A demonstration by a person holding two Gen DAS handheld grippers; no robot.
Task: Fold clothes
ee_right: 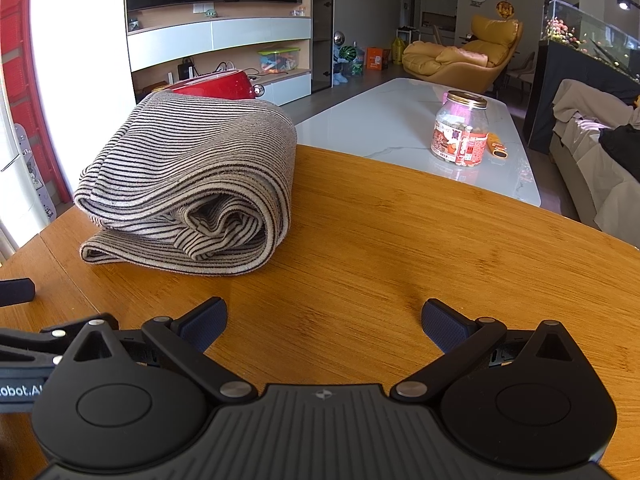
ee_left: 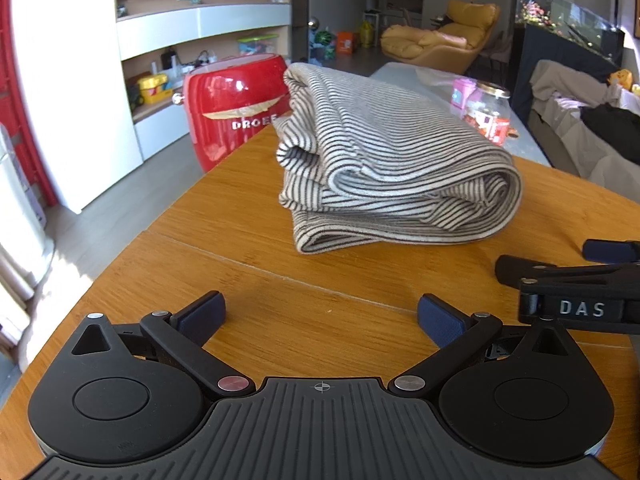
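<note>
A grey-and-black striped garment [ee_left: 384, 160] lies folded in a thick bundle on the wooden table [ee_left: 248, 264]. In the right wrist view the same striped garment [ee_right: 192, 184] sits to the left, its rolled end facing me. My left gripper [ee_left: 320, 320] is open over bare wood, well short of the bundle. My right gripper [ee_right: 324, 324] is also open, with nothing between its fingers, to the right of the bundle. The right gripper's fingers [ee_left: 560, 272] poke in from the right edge of the left wrist view.
A red appliance [ee_left: 232, 108] stands behind the table's far left edge. A white low table [ee_right: 420, 136] beyond carries a glass jar [ee_right: 460, 128]. A yellow armchair [ee_right: 468, 56], a sofa [ee_right: 592, 160] and shelving [ee_right: 216, 48] lie further back. The wooden table [ee_right: 400, 240] shows bare wood right of the bundle.
</note>
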